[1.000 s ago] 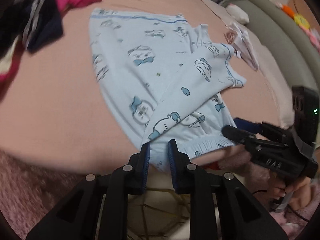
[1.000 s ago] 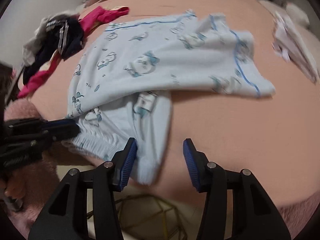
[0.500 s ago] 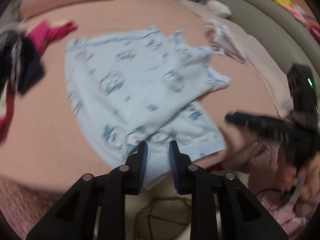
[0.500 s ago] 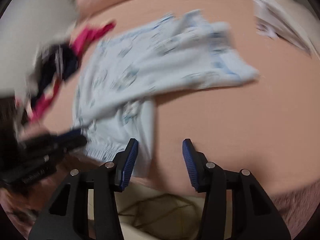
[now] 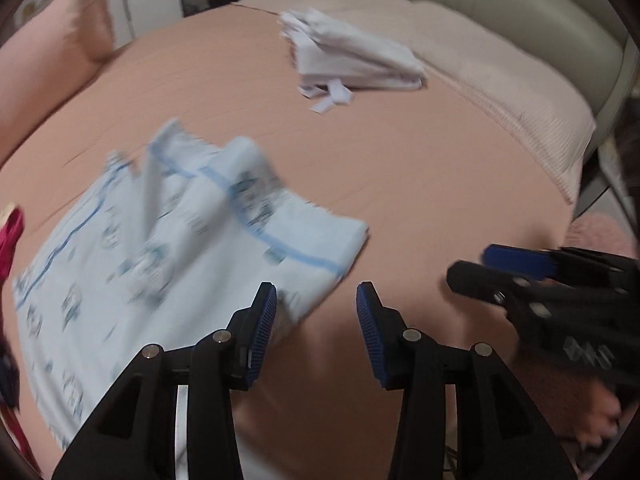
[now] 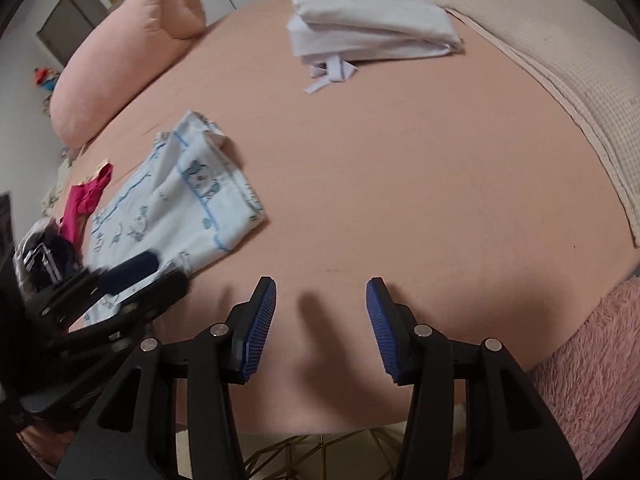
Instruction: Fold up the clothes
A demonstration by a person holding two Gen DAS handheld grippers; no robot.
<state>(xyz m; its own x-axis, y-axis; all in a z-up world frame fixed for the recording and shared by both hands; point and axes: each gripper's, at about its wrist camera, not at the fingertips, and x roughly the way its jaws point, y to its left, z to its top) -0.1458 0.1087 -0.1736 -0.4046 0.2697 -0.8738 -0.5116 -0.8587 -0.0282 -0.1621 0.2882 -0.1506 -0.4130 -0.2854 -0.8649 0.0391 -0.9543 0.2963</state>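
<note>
A light blue garment with a cartoon print (image 5: 180, 248) lies loosely folded on the pink bed sheet (image 5: 400, 184), also seen in the right wrist view as the blue garment (image 6: 192, 196). My left gripper (image 5: 316, 300) hovers at its right corner. Its jaws are opening and the pads press on nothing; the cloth corner lies on the bed beside the left pad. My right gripper (image 6: 320, 292) is open over bare sheet, right of the garment. Each gripper shows in the other's view: the right gripper (image 5: 470, 266), the left gripper (image 6: 160, 272).
A folded white garment (image 6: 372, 28) with loose ties lies farther back. A pink pillow (image 6: 128, 52) is at the back left, a beige blanket (image 6: 580, 92) along the right. Magenta cloth (image 6: 86, 200) and dark clothes (image 6: 44, 252) are piled left. A fluffy pink cover (image 6: 580, 380) hangs off the near edge.
The left gripper let go of the garment's hem and its jaws widened. Both grippers swung right and rolled, so the garment now lies to their left.
</note>
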